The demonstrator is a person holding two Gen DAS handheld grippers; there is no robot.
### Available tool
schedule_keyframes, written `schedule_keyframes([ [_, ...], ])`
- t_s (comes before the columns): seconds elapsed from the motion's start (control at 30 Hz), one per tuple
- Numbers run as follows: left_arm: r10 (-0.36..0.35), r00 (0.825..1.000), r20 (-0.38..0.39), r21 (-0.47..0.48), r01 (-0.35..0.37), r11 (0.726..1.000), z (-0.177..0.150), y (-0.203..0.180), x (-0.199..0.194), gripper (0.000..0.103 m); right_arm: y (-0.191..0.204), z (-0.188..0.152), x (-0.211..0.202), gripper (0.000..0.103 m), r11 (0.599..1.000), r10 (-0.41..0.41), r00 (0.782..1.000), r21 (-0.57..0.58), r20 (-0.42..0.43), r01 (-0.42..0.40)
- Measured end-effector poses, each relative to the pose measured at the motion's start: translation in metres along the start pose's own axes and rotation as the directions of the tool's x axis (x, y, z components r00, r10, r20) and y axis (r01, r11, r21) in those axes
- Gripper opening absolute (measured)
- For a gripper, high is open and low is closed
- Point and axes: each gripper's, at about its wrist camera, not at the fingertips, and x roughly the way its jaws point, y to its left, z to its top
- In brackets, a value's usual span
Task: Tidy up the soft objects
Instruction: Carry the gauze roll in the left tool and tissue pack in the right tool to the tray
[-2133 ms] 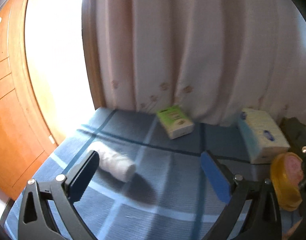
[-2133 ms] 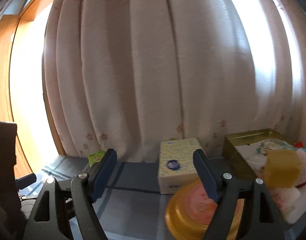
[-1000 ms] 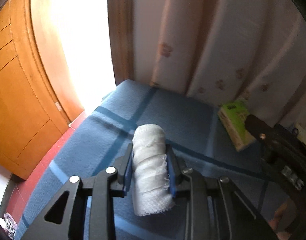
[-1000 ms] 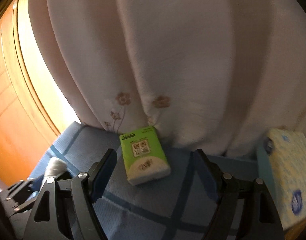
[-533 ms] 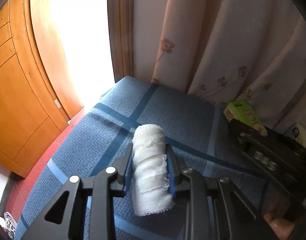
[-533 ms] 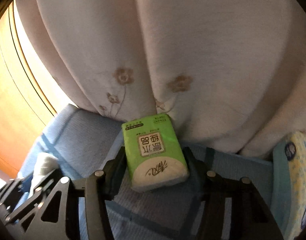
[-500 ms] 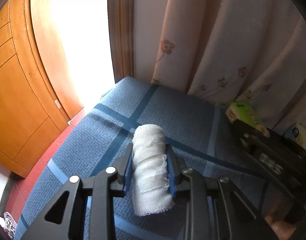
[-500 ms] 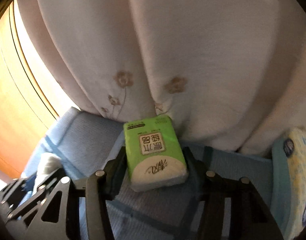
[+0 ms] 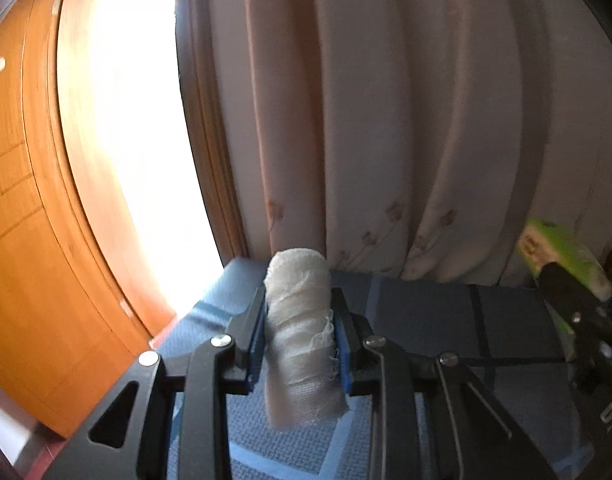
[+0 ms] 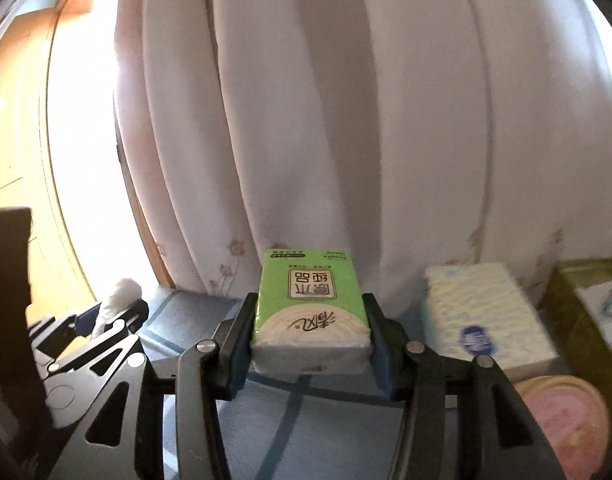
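My left gripper is shut on a white rolled gauze cloth and holds it lifted above the blue checked cloth surface. My right gripper is shut on a green tissue pack and holds it raised above the same surface. The green pack also shows at the right edge of the left wrist view. The gauze roll and left gripper show at the left of the right wrist view.
A white-and-blue tissue pack lies to the right on the blue cloth. A yellow round lid with pink inside sits at lower right. A gold tin box with items stands at far right. A curtain hangs behind; an orange wooden door is on the left.
Both grippers have lifted their loads off the blue cloth: the gauze roll and the green tissue pack now sit higher against the curtain. The views tilted upward.
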Motion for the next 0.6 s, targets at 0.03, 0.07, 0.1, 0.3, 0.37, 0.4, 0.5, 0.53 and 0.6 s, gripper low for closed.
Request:
schedule_keyframes([
  [0.03,0.000,1.000,0.013,0.006,-0.001,1.000,0.000,-0.001,-0.003,0.028,0.000,-0.001,-0.005,0.052,1.000,-0.011,1.000,-0.014,0.015,0.011],
  [0.07,-0.004,1.000,0.023,0.010,0.004,1.000,0.001,0.000,-0.006,0.028,-0.005,-0.005,-0.009,0.052,0.999,-0.024,0.999,-0.028,0.028,0.025],
  [0.1,-0.009,0.999,0.033,0.009,0.009,1.000,0.000,0.000,-0.009,0.028,-0.005,-0.006,-0.013,0.052,0.998,-0.037,0.999,-0.040,0.037,0.039],
  [0.3,-0.034,0.997,0.064,-0.002,0.034,0.999,-0.001,0.000,-0.024,0.028,-0.002,-0.011,-0.017,0.052,0.997,-0.055,0.997,-0.053,0.056,0.058],
  [0.37,-0.046,0.996,0.080,-0.001,0.046,0.999,-0.001,0.000,-0.029,0.028,0.000,-0.016,-0.015,0.052,0.997,-0.055,0.997,-0.049,0.057,0.058],
  [0.4,-0.052,0.995,0.086,0.000,0.052,0.999,-0.002,-0.001,-0.030,0.028,-0.002,-0.016,-0.017,0.052,0.997,-0.056,0.997,-0.046,0.058,0.059],
  [0.5,-0.073,0.992,0.102,0.012,0.073,0.997,-0.004,-0.004,-0.038,0.028,-0.001,-0.020,-0.025,0.052,0.997,-0.059,0.997,-0.038,0.058,0.062],
  [0.53,-0.077,0.991,0.109,0.017,0.076,0.997,-0.004,-0.006,-0.040,0.028,-0.002,-0.022,-0.026,0.052,0.997,-0.060,0.997,-0.036,0.058,0.062],
  [0.6,-0.085,0.988,0.127,0.027,0.082,0.996,-0.005,-0.009,-0.045,0.028,-0.001,-0.023,-0.029,0.052,0.997,-0.062,0.996,-0.032,0.058,0.064],
])
